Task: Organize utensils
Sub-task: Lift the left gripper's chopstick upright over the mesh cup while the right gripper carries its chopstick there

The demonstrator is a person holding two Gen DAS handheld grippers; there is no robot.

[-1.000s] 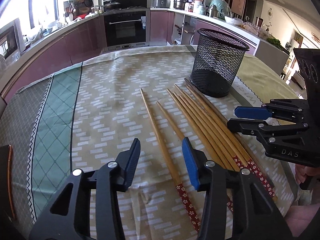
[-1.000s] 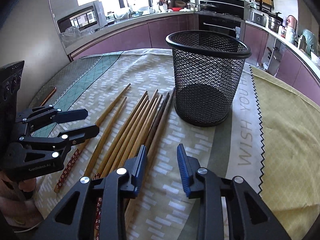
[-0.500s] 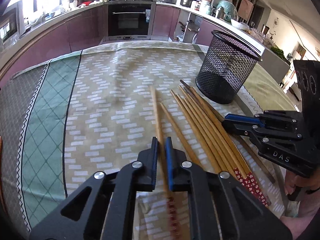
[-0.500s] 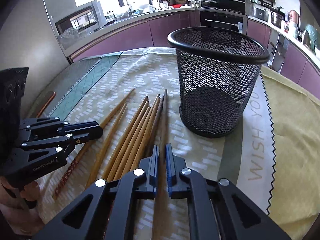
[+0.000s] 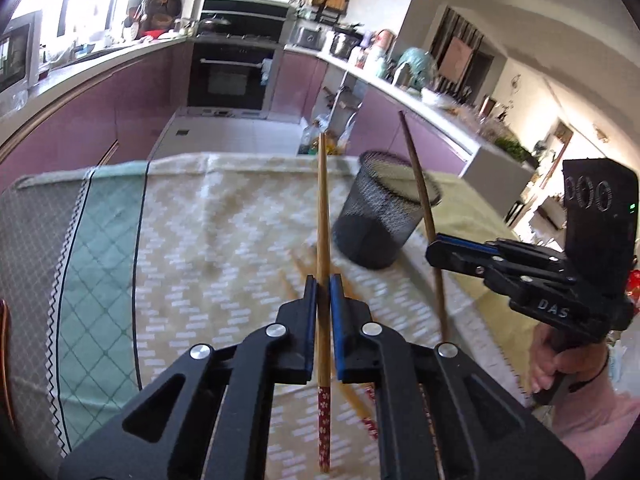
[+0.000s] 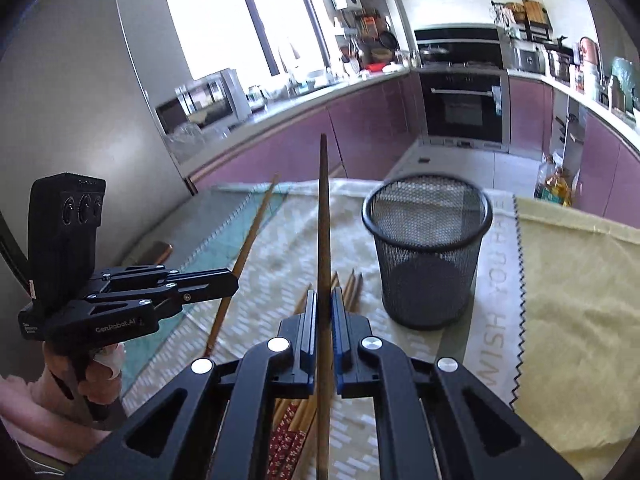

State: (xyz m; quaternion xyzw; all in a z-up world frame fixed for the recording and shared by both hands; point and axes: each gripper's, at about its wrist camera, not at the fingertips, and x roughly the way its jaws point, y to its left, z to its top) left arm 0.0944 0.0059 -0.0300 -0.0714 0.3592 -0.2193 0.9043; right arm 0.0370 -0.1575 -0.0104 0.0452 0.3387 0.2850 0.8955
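A light chopstick (image 5: pixel 322 216) is clenched in the left gripper (image 5: pixel 323 280) fingers, lifted off the counter (image 5: pixel 224 240). The right gripper (image 6: pixel 323 294) fingers grasp a darker chopstick (image 6: pixel 323 216), also raised. The mesh cup (image 6: pixel 426 248) stands near the counter's far edge, the remaining chopsticks (image 6: pixel 294 424) lying beside it.

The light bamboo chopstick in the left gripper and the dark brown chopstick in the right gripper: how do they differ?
The light bamboo chopstick is pale yellow-brown with a red flowered end; the dark brown chopstick is darker, and no such end shows. The left gripper holds the first, the right gripper the second. Both are clamped, lifted off the tablecloth, tips forward.
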